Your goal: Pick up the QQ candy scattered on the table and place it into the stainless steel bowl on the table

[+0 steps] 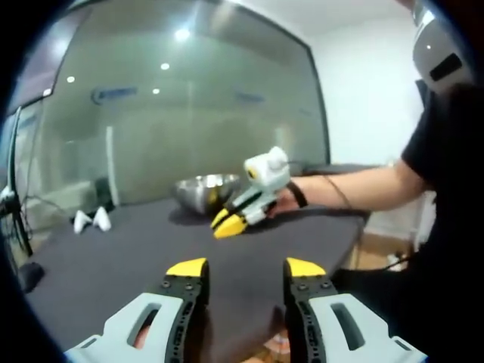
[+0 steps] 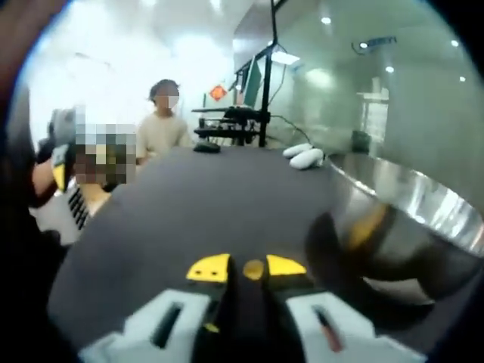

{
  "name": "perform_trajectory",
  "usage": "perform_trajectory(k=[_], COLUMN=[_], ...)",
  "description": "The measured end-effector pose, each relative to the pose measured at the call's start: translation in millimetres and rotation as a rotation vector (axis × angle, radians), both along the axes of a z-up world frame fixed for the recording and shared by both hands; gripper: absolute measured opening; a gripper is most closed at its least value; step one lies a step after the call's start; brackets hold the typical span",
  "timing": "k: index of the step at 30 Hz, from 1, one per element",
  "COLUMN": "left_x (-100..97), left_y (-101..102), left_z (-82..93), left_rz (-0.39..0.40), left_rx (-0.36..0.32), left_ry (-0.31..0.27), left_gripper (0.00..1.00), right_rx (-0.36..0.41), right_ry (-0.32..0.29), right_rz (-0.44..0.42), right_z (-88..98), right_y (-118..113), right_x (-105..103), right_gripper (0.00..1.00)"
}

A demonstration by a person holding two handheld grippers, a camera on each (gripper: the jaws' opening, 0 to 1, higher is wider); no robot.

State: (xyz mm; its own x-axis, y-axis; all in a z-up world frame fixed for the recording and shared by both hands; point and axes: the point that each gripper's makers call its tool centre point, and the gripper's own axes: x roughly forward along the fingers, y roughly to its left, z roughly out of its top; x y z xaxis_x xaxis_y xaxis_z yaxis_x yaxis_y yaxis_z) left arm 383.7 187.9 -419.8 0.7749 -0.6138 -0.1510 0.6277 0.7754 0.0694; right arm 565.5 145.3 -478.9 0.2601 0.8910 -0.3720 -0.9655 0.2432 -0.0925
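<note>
A: In the left gripper view, what lies on the dark table (image 1: 113, 257), going left to right?

B: Near its far left edge sit two small white objects (image 1: 91, 220), side by side. Further right, toward the far edge, stands the stainless steel bowl (image 1: 204, 189). Just beside it hovers the right gripper (image 1: 228, 224), held by a person's hand (image 1: 286, 200), its yellow tips close together and pointing down and away from the bowl. Whether it carries anything cannot be told from here.

A: And the left gripper (image 1: 246, 268) itself?

B: Its jaws rise from the bottom with a wide gap between them and nothing in it; only bare table shows through.

A: The right gripper view?

B: At the left a mosaic-patched area sits near the table's edge, and a seated person (image 2: 160, 125) is beyond the far edge. A camera stand (image 2: 243, 113) and a small dark object (image 2: 206, 147) are at the far edge, then the two white objects (image 2: 305, 156). The bowl (image 2: 408, 212) crowds the right side, its rim close to the gripper.

A: The candy?

B: A small yellow-brown QQ candy (image 2: 253, 269) is pinched between the right gripper's (image 2: 246, 266) yellow tips, above the table just beside the bowl's wall.
</note>
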Motion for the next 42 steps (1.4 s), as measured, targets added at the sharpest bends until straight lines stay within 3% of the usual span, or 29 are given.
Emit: perform_trajectory(k=[16, 22, 27, 29, 32, 38, 42], left_x=[1.8, 1.5, 2.0, 2.4, 2.6, 1.8, 0.5], left_y=[-2, 0, -2, -4, -7, -9, -12], left_z=[5.1, 4.6, 3.6, 2.8, 2.5, 5.1, 5.3], left_rz=[0.003, 0.011, 0.003, -0.001, -0.010, -0.015, -0.020], left_rx=[-0.004, -0.003, -0.002, 0.001, 0.008, 0.009, 0.010], left_ry=[-0.011, -0.009, -0.007, -0.006, -0.007, -0.013, -0.013], left_gripper=[0.41, 0.41, 0.41, 0.41, 0.41, 0.41, 0.41], right_rx=[0.006, 0.057, 0.196, 0.214, 0.197, 0.177, 0.218], right_ry=[-0.025, -0.044, -0.054, -0.066, -0.119, -0.120, -0.042], right_rz=[0.021, 0.009, -0.043, -0.070, -0.099, -0.137, -0.203], right_z=[3.2, 24.1, 67.0, 78.3, 83.7, 83.6, 89.7], right_y=[1, -5, -20, -30, -46, -63, -70], right_x=[-4, -10, -12, -10, 0, 5, 15], right_gripper=[0.10, 0.10, 0.10, 0.10, 0.09, 0.09, 0.09])
